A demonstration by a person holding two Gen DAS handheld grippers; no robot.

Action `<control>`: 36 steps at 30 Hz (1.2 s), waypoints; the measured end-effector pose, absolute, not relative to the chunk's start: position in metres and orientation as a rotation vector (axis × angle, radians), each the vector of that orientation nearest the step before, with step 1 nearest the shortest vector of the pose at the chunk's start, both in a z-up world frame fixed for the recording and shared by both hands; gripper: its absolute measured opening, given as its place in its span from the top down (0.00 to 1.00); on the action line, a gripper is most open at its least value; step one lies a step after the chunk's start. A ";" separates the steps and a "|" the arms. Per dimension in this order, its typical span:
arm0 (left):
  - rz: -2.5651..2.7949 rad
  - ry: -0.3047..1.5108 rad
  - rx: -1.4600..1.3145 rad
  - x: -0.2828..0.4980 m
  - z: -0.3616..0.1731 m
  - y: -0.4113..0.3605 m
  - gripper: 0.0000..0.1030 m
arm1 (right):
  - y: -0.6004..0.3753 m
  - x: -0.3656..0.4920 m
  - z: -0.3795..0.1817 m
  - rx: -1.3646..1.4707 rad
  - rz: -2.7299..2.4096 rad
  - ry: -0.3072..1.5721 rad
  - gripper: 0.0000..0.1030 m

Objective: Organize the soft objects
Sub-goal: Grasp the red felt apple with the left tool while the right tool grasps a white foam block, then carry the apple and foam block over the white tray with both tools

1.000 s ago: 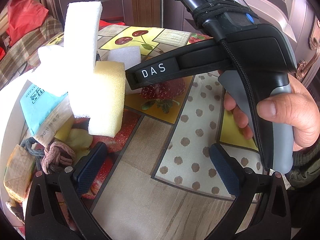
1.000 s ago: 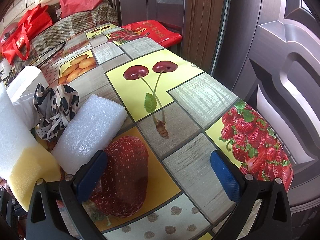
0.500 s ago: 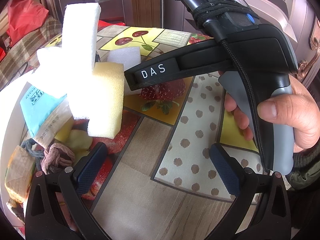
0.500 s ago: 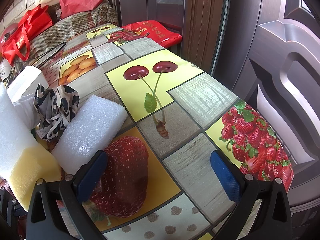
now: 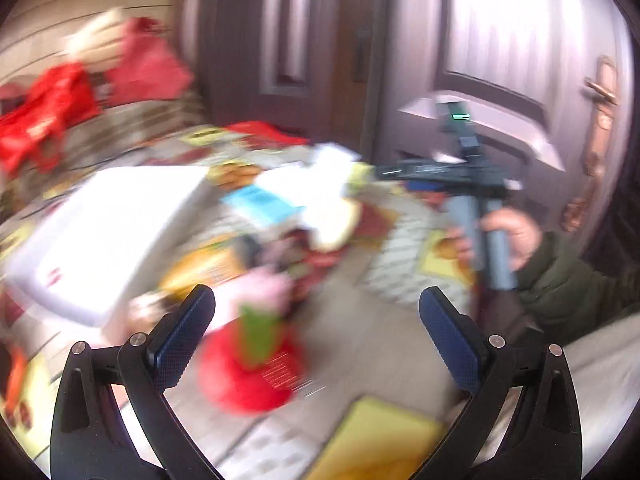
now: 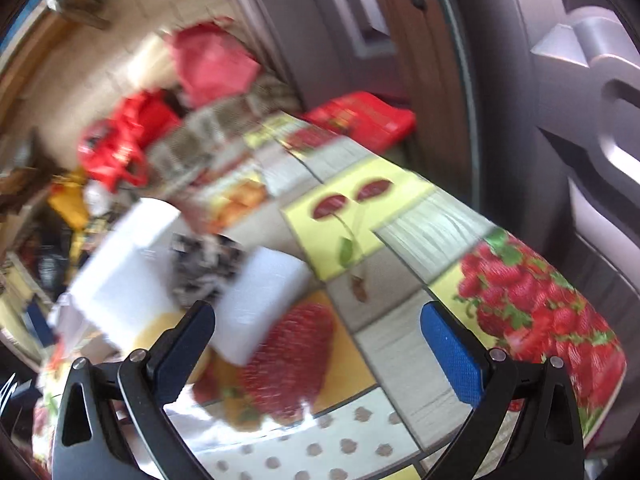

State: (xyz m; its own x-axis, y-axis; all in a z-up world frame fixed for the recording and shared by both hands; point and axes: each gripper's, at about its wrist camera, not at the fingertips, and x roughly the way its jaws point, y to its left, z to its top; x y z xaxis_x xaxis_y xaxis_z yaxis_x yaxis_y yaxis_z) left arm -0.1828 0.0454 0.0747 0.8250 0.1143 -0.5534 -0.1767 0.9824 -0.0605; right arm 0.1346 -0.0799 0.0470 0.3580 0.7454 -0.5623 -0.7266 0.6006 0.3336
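- The left gripper (image 5: 316, 322), black with blue ribbed pads, is standing wide open over the fruit-print tablecloth (image 5: 360, 344), with nothing between its fingers.
- The right gripper (image 6: 318, 336) is likewise spread wide and gripping nothing; a hand (image 5: 510, 236) in a dark green sleeve is clutching its grey handle.
- A white foam block (image 6: 260, 300) is lying just ahead of the right gripper's left finger, beside a black-and-white patterned cloth (image 6: 204, 268).
- A larger white foam slab (image 6: 120, 264) is sitting further left over a yellow sponge (image 6: 154, 326).
- Both views are showing heavy motion blur.
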 end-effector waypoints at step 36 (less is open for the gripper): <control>0.225 0.692 -0.204 -0.167 0.037 0.087 0.38 | 0.011 0.066 0.058 -0.396 1.200 0.685 0.57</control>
